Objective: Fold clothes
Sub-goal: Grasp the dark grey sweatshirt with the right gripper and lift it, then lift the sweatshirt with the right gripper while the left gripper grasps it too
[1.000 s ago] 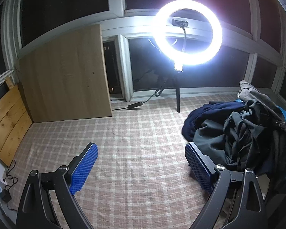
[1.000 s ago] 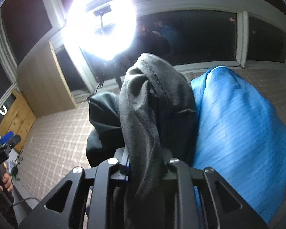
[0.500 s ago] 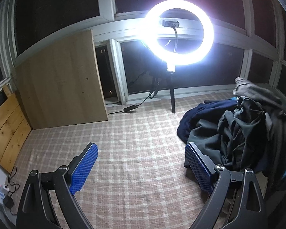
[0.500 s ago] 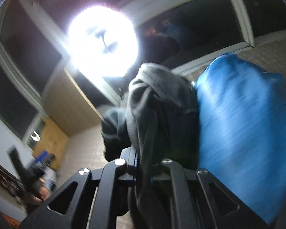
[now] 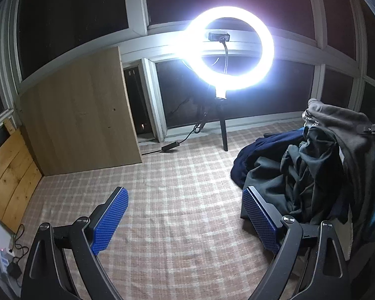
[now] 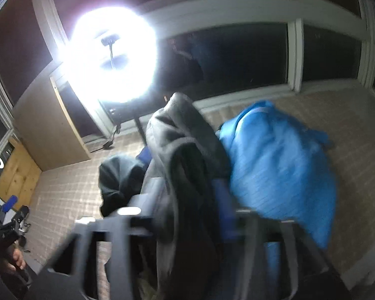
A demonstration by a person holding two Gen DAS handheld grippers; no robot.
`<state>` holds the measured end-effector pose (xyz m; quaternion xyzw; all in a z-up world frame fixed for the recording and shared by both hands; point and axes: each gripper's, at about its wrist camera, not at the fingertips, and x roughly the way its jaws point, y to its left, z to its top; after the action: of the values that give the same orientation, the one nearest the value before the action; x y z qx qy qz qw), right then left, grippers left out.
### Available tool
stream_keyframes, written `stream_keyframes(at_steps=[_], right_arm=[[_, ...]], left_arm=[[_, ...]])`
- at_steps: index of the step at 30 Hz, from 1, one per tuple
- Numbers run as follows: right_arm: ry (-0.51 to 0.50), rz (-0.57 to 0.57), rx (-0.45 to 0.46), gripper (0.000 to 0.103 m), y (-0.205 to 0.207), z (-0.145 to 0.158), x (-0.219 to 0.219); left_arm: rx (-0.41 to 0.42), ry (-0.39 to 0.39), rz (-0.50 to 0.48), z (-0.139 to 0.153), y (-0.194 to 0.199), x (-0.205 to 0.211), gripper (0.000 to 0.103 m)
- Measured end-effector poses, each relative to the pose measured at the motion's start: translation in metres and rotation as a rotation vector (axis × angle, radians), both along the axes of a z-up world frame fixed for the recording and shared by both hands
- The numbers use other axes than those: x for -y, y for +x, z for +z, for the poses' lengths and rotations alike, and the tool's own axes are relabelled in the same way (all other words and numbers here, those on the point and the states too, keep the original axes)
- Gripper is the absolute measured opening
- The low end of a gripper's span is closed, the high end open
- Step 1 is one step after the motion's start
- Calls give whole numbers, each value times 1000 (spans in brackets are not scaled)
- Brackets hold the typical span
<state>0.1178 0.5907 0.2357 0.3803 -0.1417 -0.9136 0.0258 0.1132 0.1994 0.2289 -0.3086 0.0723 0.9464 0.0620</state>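
Observation:
My left gripper [image 5: 185,215] is open and empty above the checked cloth [image 5: 182,175], left of a heap of dark clothes [image 5: 295,172]. My right gripper [image 6: 187,200] is shut on a dark grey garment [image 6: 185,145] and holds it lifted above the heap; the garment drapes over the fingers and hides them. In the left wrist view the same grey garment [image 5: 342,122] hangs from the right gripper at the far right edge. A bright blue garment [image 6: 280,165] lies right of the grey one. A black garment [image 6: 120,177] lies to its left.
A ring light [image 5: 228,47] on a tripod stands at the back in front of dark windows, its cable [image 5: 170,146] on the cloth. A wooden board [image 5: 82,117] leans at the back left. A power strip [image 5: 4,262] lies at the left edge.
My right gripper has lifted and swung with the grey garment, and its view is blurred now. My left gripper has tilted slightly; it stays open.

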Motion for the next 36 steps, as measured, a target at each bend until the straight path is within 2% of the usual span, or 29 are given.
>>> stream_keyframes(at_steps=[3, 5, 6, 7, 8, 9, 11, 12, 13, 15, 16, 17, 20, 22, 24, 26, 27, 30, 31, 33, 34, 35, 36], right_arm=[[30, 45, 21, 63, -9, -15, 16], [93, 57, 29, 61, -19, -27, 25], [103, 66, 34, 33, -23, -34, 27], [41, 78, 42, 11, -26, -40, 21], [-21, 88, 50, 8, -29, -46, 14], [-76, 72, 36, 8, -30, -44, 4], [-96, -10, -7, 7, -17, -31, -30], [-67, -56, -16, 6, -9, -25, -48], [-40, -101, -24, 5, -1, -19, -66], [-88, -134, 0, 3, 16, -16, -103], [-80, -134, -4, 3, 20, -16, -106], [-73, -134, -9, 3, 24, -15, -110], [-50, -135, -22, 3, 36, -15, -121], [-36, -135, -31, 3, 43, -14, -129], [-28, -122, -45, 3, 43, -11, -128], [-44, -106, -59, 3, 33, -10, -131], [-52, -99, -65, 3, 28, -10, -133], [-84, -80, -74, 3, 22, -14, -130], [-100, -76, -76, 3, 19, -16, -130], [-125, -71, -77, 3, 15, -19, -131], [-135, -71, -77, 3, 14, -21, -131], [-144, -70, -77, 3, 12, -23, -132], [-141, -71, -76, 3, 10, -24, -131]], left_arm=[[15, 11, 21, -3, 2, 11, 93], [26, 23, 25, -5, 3, 15, 93], [29, 24, 26, -6, 4, 16, 93], [29, 20, 26, -7, 5, 17, 93], [29, 11, 25, -8, 6, 16, 93], [31, 9, 19, -9, 7, 14, 93], [36, 10, 4, -9, 7, 11, 93], [39, 10, -4, -9, 8, 10, 93], [45, 24, -18, -9, 7, 6, 93], [63, 80, -83, -7, 2, -15, 93], [72, 110, -118, -6, 0, -27, 93], [81, 141, -170, -4, -2, -44, 93], [123, 176, -442, -3, -4, -132, 93], [138, 155, -607, -11, 2, -196, 93], [146, 88, -703, -27, 5, -254, 93], [139, 35, -722, -40, 4, -288, 93], [161, 43, -722, -46, -1, -301, 93], [251, 165, -736, -50, -15, -313, 93], [238, 172, -743, -50, -17, -317, 93], [180, 114, -764, -55, -21, -329, 97], [151, 82, -774, -59, -22, -336, 94], [170, 98, -795, -61, -26, -338, 77], [247, 171, -838, -64, -34, -339, 60]])
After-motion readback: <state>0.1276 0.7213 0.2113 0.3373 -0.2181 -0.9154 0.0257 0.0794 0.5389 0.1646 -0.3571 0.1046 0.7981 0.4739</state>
